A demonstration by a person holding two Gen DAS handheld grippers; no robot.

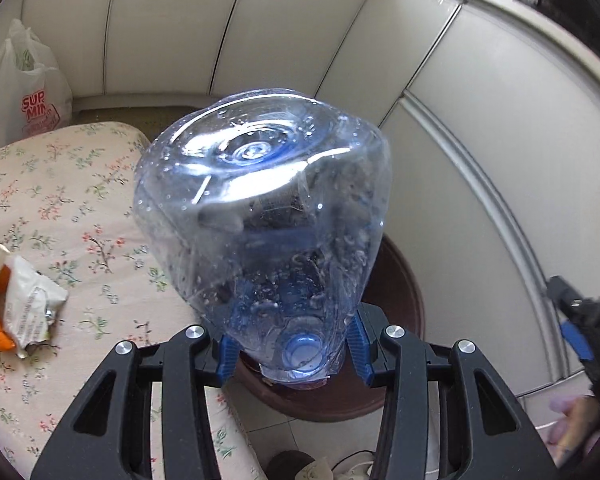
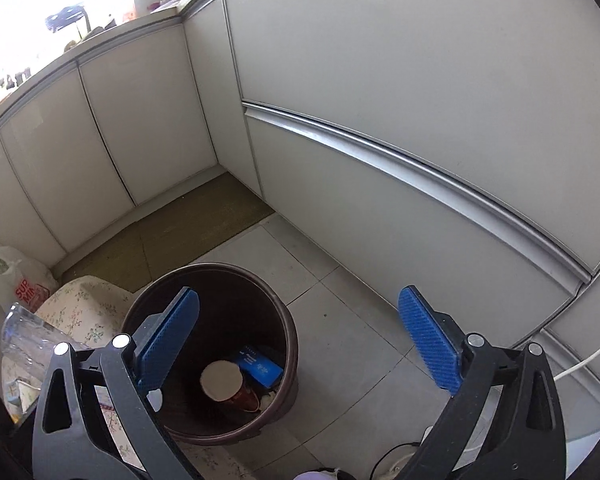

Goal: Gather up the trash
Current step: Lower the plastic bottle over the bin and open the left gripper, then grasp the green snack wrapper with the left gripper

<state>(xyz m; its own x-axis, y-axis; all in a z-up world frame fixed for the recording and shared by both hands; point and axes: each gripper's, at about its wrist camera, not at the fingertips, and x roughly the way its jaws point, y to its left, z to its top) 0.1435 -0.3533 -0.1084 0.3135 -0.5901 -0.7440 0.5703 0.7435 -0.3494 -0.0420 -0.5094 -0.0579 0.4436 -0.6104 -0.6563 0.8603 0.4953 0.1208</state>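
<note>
A large clear blue-tinted plastic bottle [image 1: 260, 208] fills the left wrist view, base pointing away. My left gripper [image 1: 296, 344] is shut on its neck end, blue pads pressing either side. Behind the bottle sits the brown round bin [image 1: 404, 280]. In the right wrist view my right gripper [image 2: 298, 304] stands wide open and empty above the bin [image 2: 220, 267], which holds a paper cup [image 2: 224, 380] and a blue box [image 2: 260, 368]. The bottle [image 2: 24, 332] shows at the left edge there. A crumpled wrapper [image 1: 28, 304] lies on the floral cloth [image 1: 80, 220].
White cabinet doors [image 2: 380, 100] wall in the corner behind the bin. A white plastic bag [image 1: 28, 92] stands by the floral surface. A brownish mat [image 2: 188, 224] covers the floor in the corner, and a white cable [image 2: 588, 360] runs at the right.
</note>
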